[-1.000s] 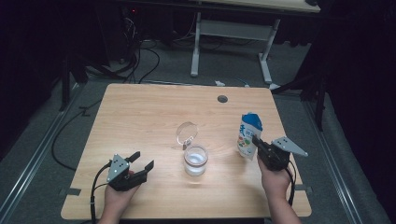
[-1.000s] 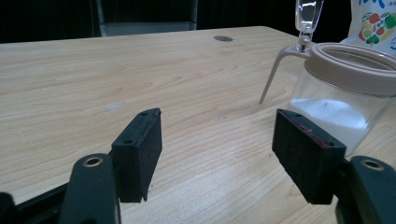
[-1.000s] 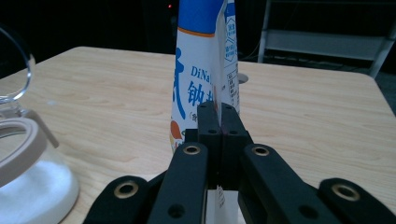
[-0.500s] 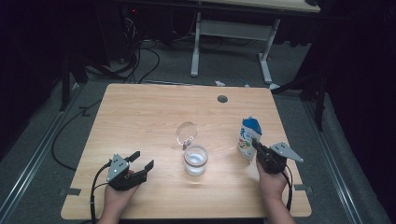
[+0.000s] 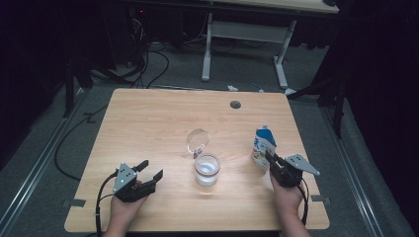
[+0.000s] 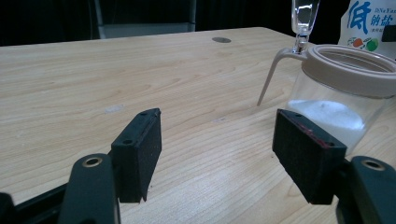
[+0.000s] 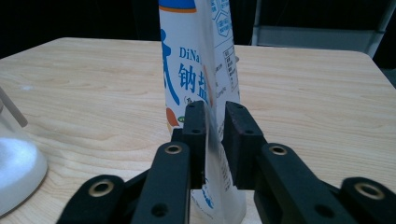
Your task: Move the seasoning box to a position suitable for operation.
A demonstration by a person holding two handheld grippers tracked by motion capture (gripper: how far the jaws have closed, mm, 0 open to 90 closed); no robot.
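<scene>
**Salt pouch set upright, jaws easing off its edge**

Nearest the table's front edge, the left gripper (image 5: 148,178) rests low over the wooden table (image 5: 148,123) in the person's left hand (image 5: 123,210), its jaws standing wide with nothing between them. In the left gripper view the two black pads (image 6: 139,151) frame bare wood, with the jar just beyond the right-hand pad.

At the front right, the right gripper (image 5: 270,159) sits at the edge of the salt pouch (image 5: 263,147). Its jaws have just been opening; in the right gripper view they are narrow, the pouch's thin side seam (image 7: 212,140) running between them, with a sliver of gap showing at one pad.

The pouch stands upright on the table, right of centre. Left of it, well apart, is the glass jar (image 5: 206,169), holding white grains, its clear lid (image 5: 198,140) hinged up behind it. Farther back lies a round cable hole (image 5: 235,104).
</scene>
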